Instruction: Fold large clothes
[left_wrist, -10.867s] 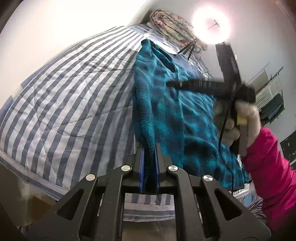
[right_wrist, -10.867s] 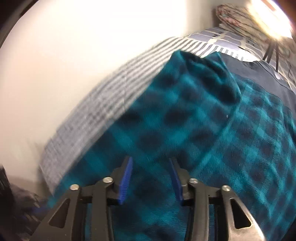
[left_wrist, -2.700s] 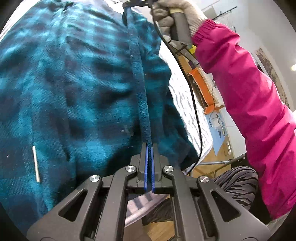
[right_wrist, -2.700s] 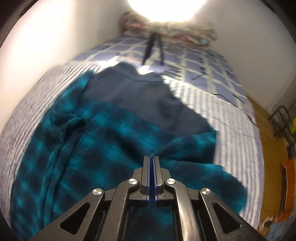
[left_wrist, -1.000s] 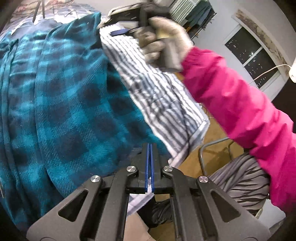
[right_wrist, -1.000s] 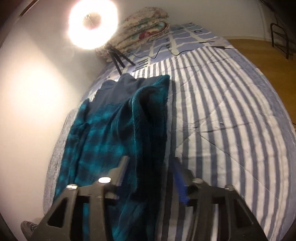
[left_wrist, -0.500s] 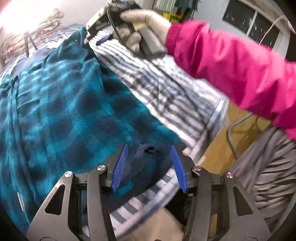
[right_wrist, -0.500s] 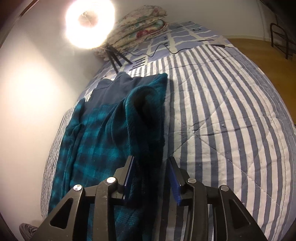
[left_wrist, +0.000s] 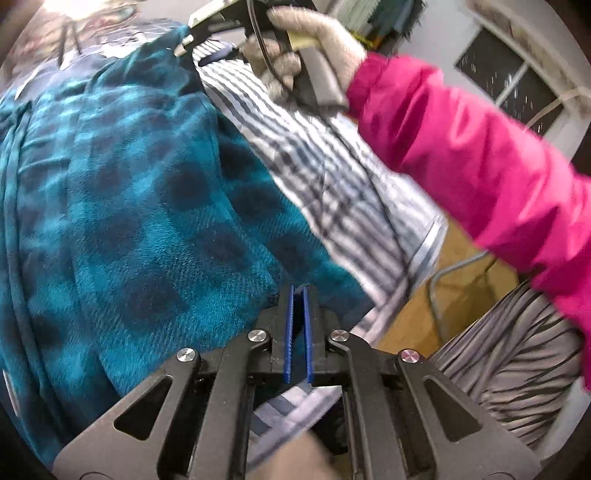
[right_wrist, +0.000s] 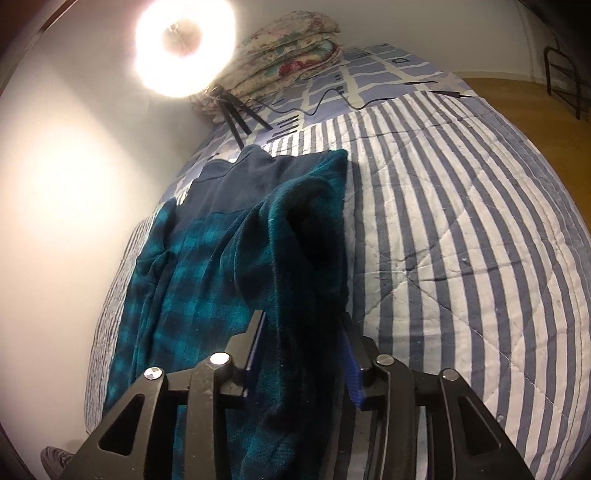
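Striped quilt on bed; ring light on tripod; folded floral blankets; black cable; window.

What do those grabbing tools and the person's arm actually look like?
Each gripper is black with angular cut-out linkages, silver bolts and blue finger pads. A black cable runs from the right gripper, whose hand wears a pale knit glove and bright pink sleeve.

- Left wrist view looks down along its gripper, close over the garment.
- Right wrist view faces up the bed; both share the garment.
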